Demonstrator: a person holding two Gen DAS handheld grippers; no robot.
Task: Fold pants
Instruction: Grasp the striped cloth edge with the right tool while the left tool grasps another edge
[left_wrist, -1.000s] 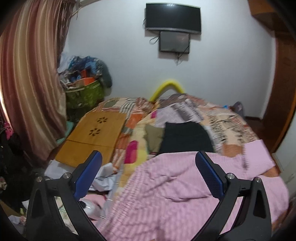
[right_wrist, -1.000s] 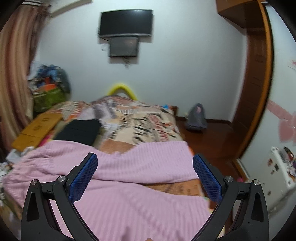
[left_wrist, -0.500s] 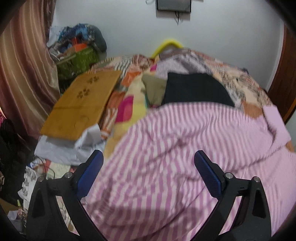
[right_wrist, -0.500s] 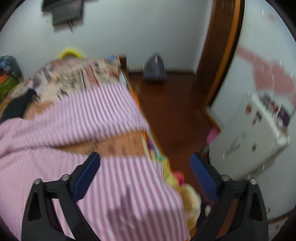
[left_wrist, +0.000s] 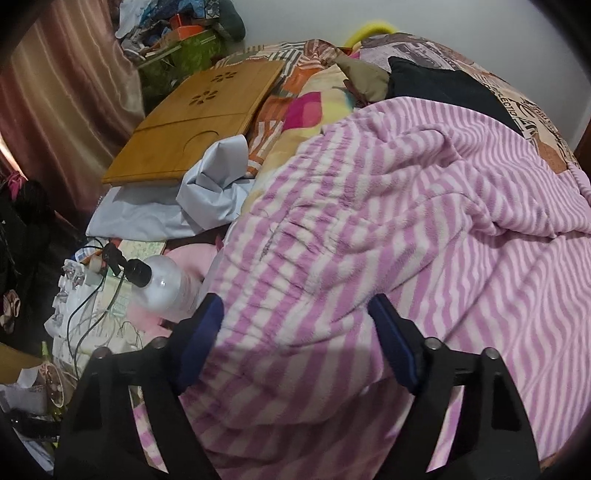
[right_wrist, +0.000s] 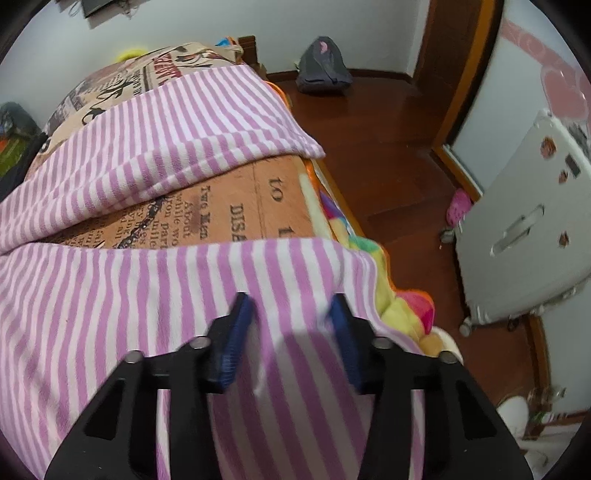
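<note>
We are in a bedroom with pale walls and a dark wooden floor (right_wrist: 376, 122), and a bed (right_wrist: 258, 199) under a newspaper-print cover fills most of what we see. Spread across that bed are the pink-and-white striped pants (left_wrist: 388, 236), fleecy and rumpled, with the gathered waistband at the left side and the 2 legs running toward the right edge of the bed (the far leg lies apart from the near one, with a strip of the printed cover showing between them). In the left wrist view a brown curtain (left_wrist: 55, 96) hangs at the left, and beside the pants we see a wooden lap tray (left_wrist: 199, 122) lying flat on the bed, a crumpled pale blue cloth (left_wrist: 207, 192) touching its near edge, and a black garment (left_wrist: 447, 88) folded at the far side. A white cabinet (right_wrist: 532, 236) stands on the floor at the right, and a dark bag (right_wrist: 325, 74) sits against the far wall. Near the bed's left edge lies a clear bottle (left_wrist: 166, 284) with a dark cap.

Our left tongs (left_wrist: 295, 347) are closing over the waistband, which bulges up between the blue pads; we see no firm pinch yet. Our right tongs (right_wrist: 291, 325) are also closing, with the hem end of the near leg bunched between them, the pads not visibly pressing on it.
</note>
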